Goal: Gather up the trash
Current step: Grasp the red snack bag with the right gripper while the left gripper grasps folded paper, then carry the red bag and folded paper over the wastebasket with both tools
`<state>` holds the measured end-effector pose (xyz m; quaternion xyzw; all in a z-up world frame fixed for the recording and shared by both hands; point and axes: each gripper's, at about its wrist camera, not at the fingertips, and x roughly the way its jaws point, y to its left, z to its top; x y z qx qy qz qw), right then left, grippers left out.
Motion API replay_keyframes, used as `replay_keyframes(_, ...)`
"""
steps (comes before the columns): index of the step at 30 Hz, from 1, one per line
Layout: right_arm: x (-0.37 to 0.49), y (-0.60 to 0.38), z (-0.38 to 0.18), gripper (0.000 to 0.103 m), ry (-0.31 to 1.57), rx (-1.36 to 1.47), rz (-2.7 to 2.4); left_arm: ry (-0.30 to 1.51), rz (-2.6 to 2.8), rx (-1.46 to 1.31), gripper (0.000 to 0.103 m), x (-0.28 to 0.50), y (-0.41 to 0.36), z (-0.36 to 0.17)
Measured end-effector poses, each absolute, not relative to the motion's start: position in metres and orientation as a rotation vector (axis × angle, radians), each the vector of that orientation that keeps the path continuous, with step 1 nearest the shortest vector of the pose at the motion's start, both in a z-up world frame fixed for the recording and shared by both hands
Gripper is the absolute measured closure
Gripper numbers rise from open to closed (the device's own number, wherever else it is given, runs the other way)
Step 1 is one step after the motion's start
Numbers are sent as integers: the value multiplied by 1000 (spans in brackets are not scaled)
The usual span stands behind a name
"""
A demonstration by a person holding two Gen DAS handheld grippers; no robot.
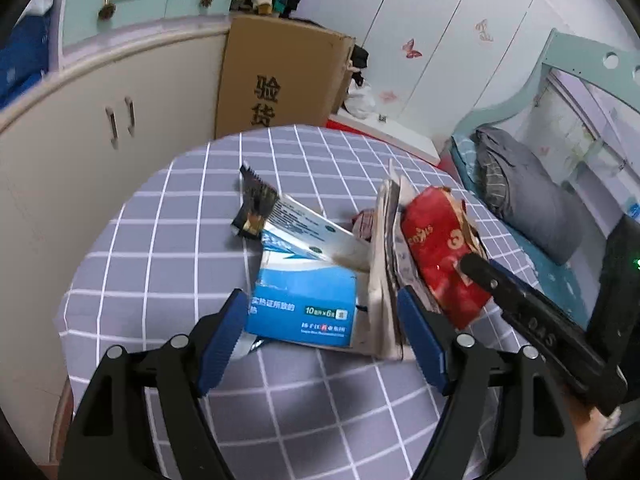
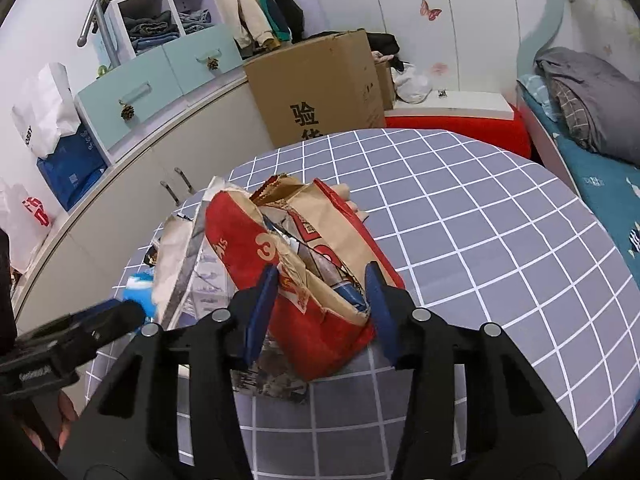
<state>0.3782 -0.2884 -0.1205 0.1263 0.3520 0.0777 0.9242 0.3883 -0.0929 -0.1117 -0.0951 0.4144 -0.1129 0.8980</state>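
Round table (image 1: 120,280), grey cloth with white grid, centre frame. Left of centre: black foil wrapper (image 1: 256,200); blue-and-white cardboard medicine box (image 1: 304,304), bracketed by the wide-open left gripper (image 1: 320,328), not gripped. Right: red-and-brown paper bag (image 2: 304,280), torn, straddled by the half-closed right gripper (image 2: 320,304); pad contact cannot be told. Step judged: gathering loose trash; the box is to be clamped next, the bag steadied.

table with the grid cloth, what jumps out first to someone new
A torn red paper bag stands on the checked table, between the right hand-held gripper's blue fingers. Left of it, a blue medicine box lies between the left hand-held gripper's wide-open fingers.
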Motion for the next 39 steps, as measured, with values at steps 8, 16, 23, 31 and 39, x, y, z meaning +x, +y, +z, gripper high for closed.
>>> replay_keyframes(8,365,-298,-121,86,670,268,164,723,-162,-166,28,381,-103,-80)
replay_keyframes(16,360,-306,-121,87,648,309,170,824,-227,-199,28,414,-120,-95)
replay_keyframes(23,359,-308,-121,87,645,317,198,853,-274,-166,36,423,-144,-106)
replay_keyframes(31,356,-306,-118,88,631,309,205,883,-341,-166,91,424,-154,-115)
replay_keyframes(39,328,-308,-93,88,561,311,193,798,-433,-231,101,392,-144,-84)
